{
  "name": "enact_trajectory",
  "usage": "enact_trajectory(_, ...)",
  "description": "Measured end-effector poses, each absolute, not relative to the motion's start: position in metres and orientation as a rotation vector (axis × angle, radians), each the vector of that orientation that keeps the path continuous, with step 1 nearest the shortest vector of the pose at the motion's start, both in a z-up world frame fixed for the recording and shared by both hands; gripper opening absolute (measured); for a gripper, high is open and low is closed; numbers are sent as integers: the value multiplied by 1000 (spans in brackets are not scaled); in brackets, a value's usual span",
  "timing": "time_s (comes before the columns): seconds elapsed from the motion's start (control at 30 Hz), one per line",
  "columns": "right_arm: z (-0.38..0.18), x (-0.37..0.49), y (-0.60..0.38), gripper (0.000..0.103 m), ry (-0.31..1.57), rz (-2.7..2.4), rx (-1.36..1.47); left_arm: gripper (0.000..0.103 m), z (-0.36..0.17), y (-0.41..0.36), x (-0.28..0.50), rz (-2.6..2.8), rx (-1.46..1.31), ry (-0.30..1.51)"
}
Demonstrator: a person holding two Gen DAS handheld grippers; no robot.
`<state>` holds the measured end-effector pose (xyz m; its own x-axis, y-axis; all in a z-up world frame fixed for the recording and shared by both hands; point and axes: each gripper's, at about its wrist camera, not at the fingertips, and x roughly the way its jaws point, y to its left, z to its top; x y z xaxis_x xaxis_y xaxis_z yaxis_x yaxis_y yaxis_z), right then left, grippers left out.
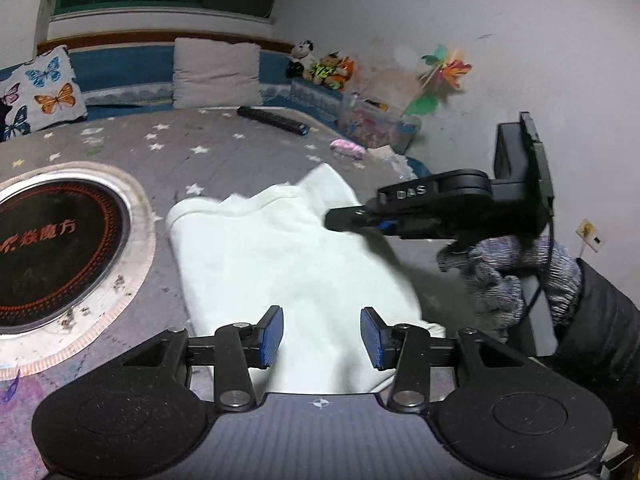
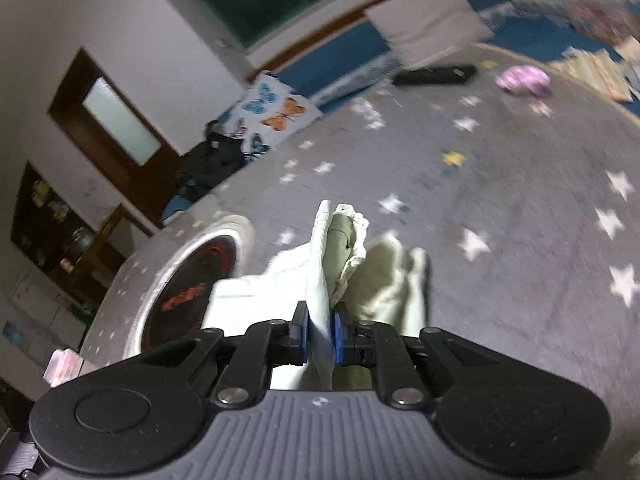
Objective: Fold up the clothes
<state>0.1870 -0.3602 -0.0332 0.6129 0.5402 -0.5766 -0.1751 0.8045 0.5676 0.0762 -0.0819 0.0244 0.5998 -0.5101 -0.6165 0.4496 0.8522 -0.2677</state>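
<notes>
**Right tool grips the garment's edge; left tool waits open at the near end**

Left wrist view: the left tool (image 1: 322, 336) sits at the bottom centre of the frame, its blue pads spread wide and holding nothing. The white garment (image 1: 280, 256) lies on the grey star-patterned counter (image 1: 180, 148), running from between those pads up toward the centre of the frame, with its long axis tilted slightly left to right. The near end of the cloth passes directly under the released pads. At centre right, the right tool (image 1: 340, 218) reaches in from the right edge and meets the garment's right-hand border. Its tips look closed there, though blur hides the contact. A round inset plate (image 1: 140, 240) with red lettering lies at the left, just beside the cloth.

Right wrist view: the right tool (image 2: 320, 336) at bottom centre is clenched on a fold of the white garment (image 2: 324, 264), which stands up between the pads in a vertical ridge. The rest of the cloth spreads lower left toward the round inset plate (image 2: 240, 236). The frame is blurred toward the right.

Judging by this, the fold turns on carrying the gripped right border across the long axis toward frame left. The right tool is the one placed for it, while the left is nearer the bottom hem and free to pin it.
</notes>
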Motion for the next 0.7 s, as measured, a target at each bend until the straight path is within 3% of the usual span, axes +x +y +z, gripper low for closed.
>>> enact_trajectory(0.27,-21,182,-371,11,757,411,512,45,12,-79,81,-536,-75,775)
enact_trajectory(0.47,-37,174,-378,19,788,345,476,45,4,-79,82,-537,-59,797)
enact_trajectory(0.7,-17,131,-384,20,782,374,363,46,2,-82,85,-542,-60,801)
